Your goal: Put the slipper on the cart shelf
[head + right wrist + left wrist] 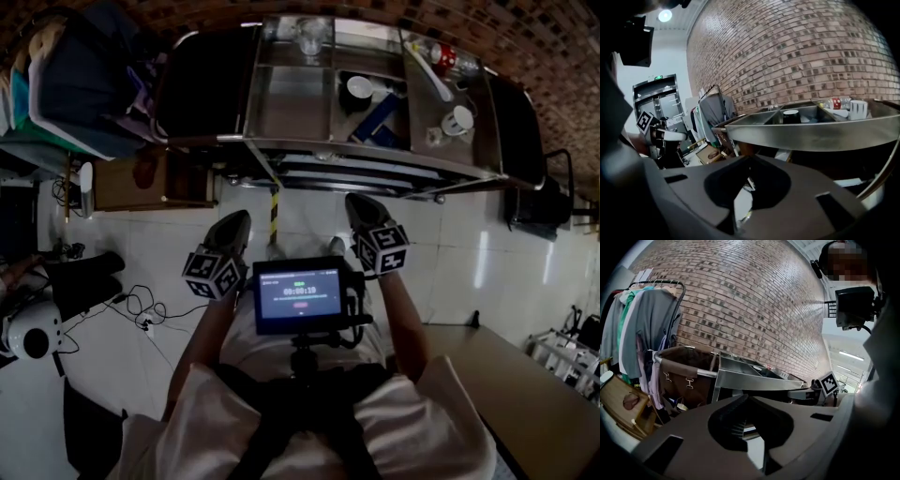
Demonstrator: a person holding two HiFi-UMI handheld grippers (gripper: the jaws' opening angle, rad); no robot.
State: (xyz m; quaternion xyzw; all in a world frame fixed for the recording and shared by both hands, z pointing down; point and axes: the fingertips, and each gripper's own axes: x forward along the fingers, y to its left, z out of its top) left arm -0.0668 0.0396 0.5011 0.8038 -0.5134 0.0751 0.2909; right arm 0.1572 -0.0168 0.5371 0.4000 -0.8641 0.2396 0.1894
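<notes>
A brown slipper (145, 169) lies on a low wooden box (183, 183) on the floor, left of the steel cart (328, 148). The left gripper view shows the slipper (631, 401) far left, and the right gripper view shows it (712, 153) small under the cart's edge. My left gripper (241, 218) and right gripper (355, 200) are held side by side above the white floor, short of the cart's lower shelves (361, 175). Both are shut with nothing between the jaws. The left gripper (747, 397) points at the cart's corner (750, 380); the right gripper (749, 158) points under its top tray (811, 133).
The cart's top tray holds a glass (311, 37), a black bowl (357, 91), a mug (457, 120) and a bottle (442, 54). A clothes rack (75, 84) and a brown hamper (689, 371) stand left. Cables (141, 309) lie on the floor; a table (525, 394) stands at lower right.
</notes>
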